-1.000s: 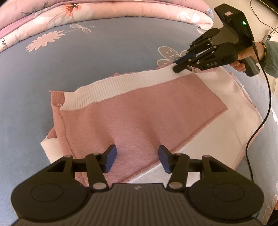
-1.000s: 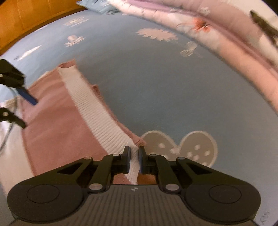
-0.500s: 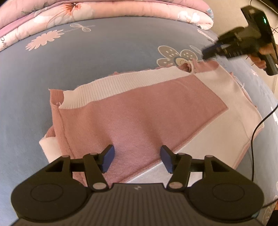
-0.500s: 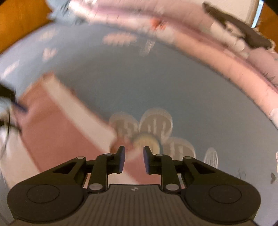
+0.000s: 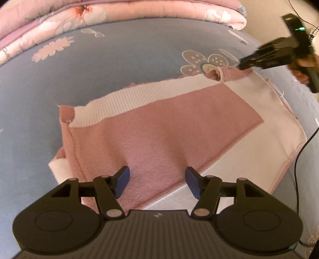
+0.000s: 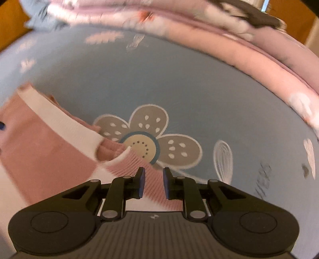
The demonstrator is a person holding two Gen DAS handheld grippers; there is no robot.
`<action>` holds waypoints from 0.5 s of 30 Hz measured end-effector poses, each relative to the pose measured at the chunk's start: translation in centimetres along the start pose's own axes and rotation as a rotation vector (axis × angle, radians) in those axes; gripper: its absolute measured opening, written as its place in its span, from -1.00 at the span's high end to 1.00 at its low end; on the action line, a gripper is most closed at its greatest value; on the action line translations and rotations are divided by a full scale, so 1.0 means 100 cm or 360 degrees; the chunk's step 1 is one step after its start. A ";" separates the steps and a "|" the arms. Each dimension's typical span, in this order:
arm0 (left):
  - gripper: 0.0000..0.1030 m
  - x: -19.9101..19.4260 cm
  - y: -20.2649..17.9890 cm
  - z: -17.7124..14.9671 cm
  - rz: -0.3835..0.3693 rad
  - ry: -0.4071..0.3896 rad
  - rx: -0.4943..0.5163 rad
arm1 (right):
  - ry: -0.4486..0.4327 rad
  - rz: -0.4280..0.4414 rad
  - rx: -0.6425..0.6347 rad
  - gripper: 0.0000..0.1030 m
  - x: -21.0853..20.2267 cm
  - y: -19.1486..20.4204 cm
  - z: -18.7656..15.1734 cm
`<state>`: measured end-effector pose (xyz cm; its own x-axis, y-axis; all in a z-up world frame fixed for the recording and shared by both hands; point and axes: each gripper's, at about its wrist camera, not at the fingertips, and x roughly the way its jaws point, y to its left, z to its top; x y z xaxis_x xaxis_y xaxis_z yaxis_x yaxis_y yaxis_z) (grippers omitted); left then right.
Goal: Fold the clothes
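A pink sweater (image 5: 169,127) with a white ribbed hem (image 5: 139,97) lies partly folded on the bed, white panels showing at its right and front. My left gripper (image 5: 157,181) hovers open over its near pink edge, nothing between the pads. My right gripper (image 5: 242,64) is at the sweater's far right corner. In the right wrist view the right gripper (image 6: 153,184) has its jaws a little apart and closing. The pink ribbed cuff (image 6: 135,163) shows in the gap, and the pads are not pressing on it.
The blue-grey bed sheet (image 5: 119,59) carries a flower print (image 6: 147,137) just past the sweater's corner. A folded pink floral quilt (image 5: 119,12) lines the far edge. A black cable (image 5: 299,159) hangs at the right, and a hand (image 5: 305,63) holds the right gripper.
My right gripper let go of the white hem, slid right along the far edge to the pink ribbed corner, and its jaws parted. My left gripper stayed put and opened slightly wider.
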<state>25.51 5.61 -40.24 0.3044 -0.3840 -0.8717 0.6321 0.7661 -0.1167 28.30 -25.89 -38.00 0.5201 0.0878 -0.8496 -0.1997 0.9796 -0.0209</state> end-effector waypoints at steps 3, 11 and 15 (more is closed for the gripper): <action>-0.21 -0.014 -0.017 -0.003 -0.0098 -0.0046 0.0001 | 0.0031 0.0152 0.0242 0.41 -0.032 -0.003 -0.031; -0.21 0.016 -0.052 -0.020 -0.0117 0.0082 0.0021 | 0.0185 0.0248 0.0709 0.52 -0.026 -0.004 -0.130; -0.22 0.007 -0.055 -0.016 -0.0096 0.0045 -0.0056 | 0.0058 0.0183 0.0889 0.14 -0.055 -0.018 -0.144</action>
<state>21.13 1.97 -40.98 0.2461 -0.4158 -0.8756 0.6231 0.7598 -0.1856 13.81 -30.71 -40.90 0.4900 0.2030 -0.8478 0.2213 0.9117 0.3462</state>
